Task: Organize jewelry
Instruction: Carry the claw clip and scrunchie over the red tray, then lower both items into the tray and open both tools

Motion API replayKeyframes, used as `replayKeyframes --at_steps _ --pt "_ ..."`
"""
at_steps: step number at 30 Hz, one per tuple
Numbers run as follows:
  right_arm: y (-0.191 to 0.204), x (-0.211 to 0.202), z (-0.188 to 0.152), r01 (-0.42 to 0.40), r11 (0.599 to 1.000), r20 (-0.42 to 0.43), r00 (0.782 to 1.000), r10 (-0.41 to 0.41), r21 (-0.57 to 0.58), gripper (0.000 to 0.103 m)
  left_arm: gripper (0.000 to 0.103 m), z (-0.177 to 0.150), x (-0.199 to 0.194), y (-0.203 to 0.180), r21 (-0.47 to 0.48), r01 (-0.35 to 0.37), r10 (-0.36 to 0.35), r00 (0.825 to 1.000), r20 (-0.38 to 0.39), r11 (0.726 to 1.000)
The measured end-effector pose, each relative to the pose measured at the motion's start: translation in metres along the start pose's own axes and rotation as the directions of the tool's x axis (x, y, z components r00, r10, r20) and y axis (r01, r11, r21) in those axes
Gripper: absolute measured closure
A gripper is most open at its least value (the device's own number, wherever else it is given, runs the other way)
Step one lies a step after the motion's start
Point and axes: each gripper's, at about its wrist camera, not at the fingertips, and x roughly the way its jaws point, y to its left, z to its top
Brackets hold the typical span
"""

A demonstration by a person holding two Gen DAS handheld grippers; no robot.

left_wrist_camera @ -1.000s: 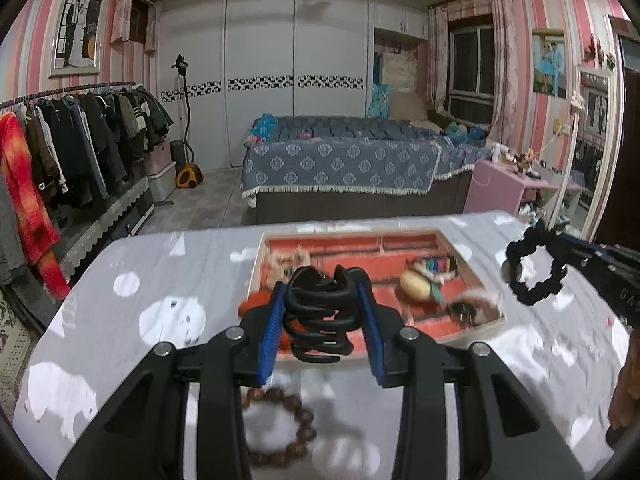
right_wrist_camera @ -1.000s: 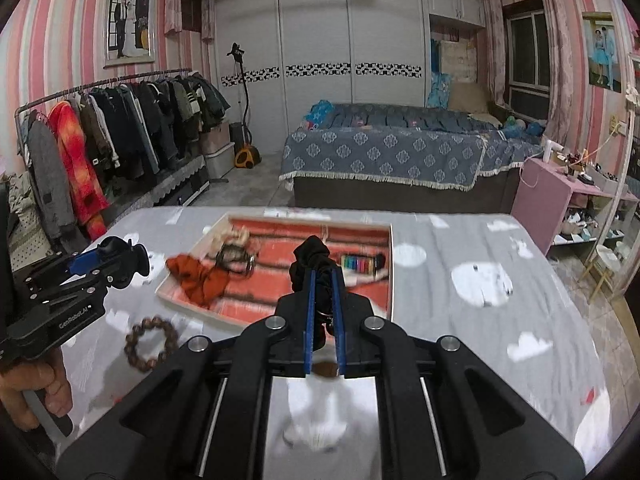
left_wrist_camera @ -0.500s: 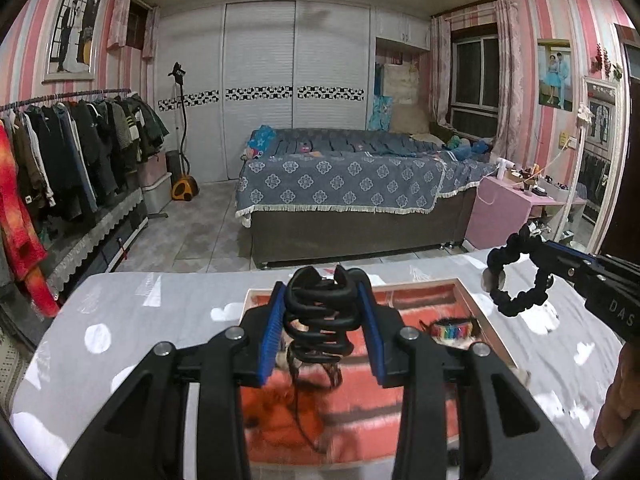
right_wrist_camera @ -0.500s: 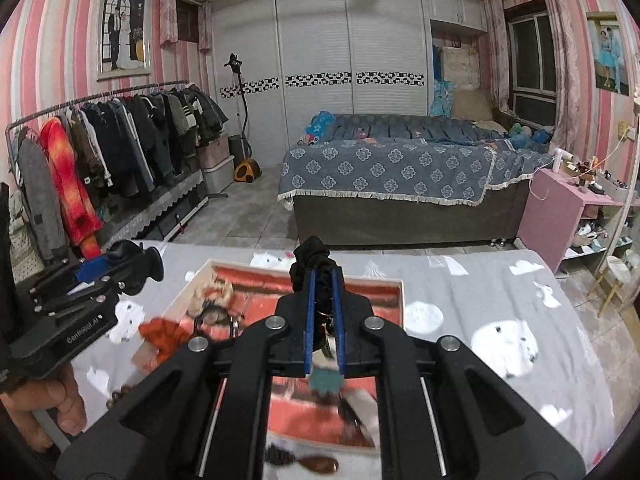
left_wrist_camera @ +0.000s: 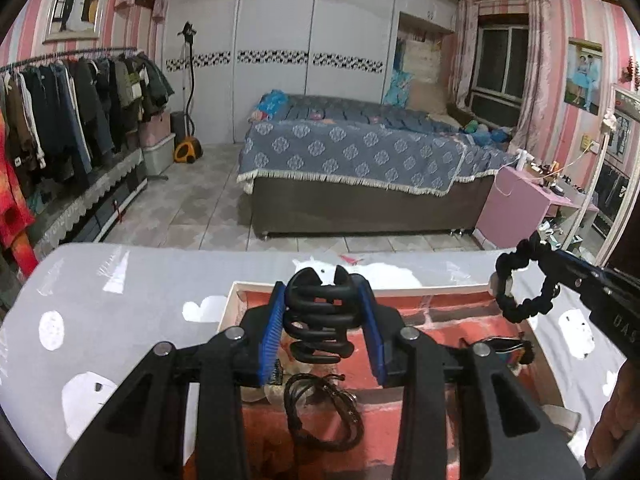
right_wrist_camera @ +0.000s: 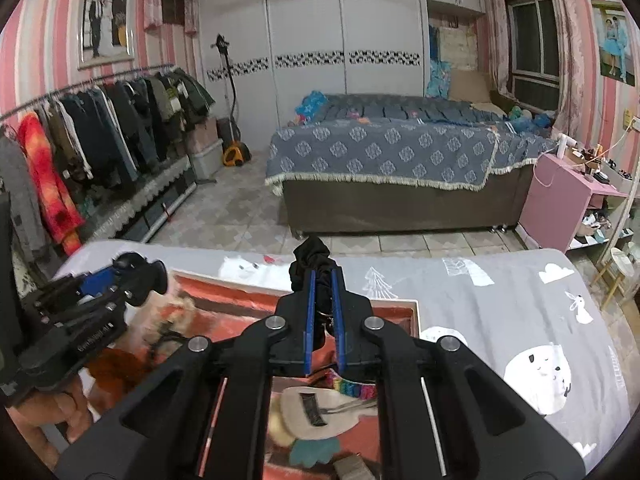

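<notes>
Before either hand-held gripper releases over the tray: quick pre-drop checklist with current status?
1. Left hand-held gripper shut on the black claw clip: ok.
2. Right hand-held gripper shut on the black scrunchie: ok.
3. Both loads above the red-lined tray, inside its rim: ok for the clip; cannot tell for the scrunchie.
4. Free spot under the clip: not ok, the black cord bracelet lies just below and nearer.
5. Free spot under the scrunchie: cannot tell, tray contents there are blurred.
6. The two grippers apart: ok.
</notes>
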Motion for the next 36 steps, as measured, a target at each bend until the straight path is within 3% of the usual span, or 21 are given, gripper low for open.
replayKeyframes --at_steps 17,36 --pt "-0.018 0.071 -0.025 0.041 0.999 -0.158 0.987 -0.036 0.027 0.094 0.067 -0.015 0.048 0.009 0.013 -0.016 0.017 0.997 -0.081 1.0" --pt "-0.02 0.088 -0.039 0.063 0.998 -0.243 0.968 -0.058 0.012 0.093 0.063 -0.02 0.06 0.018 -0.02 0.017 -0.019 0.988 -0.156 1.0"
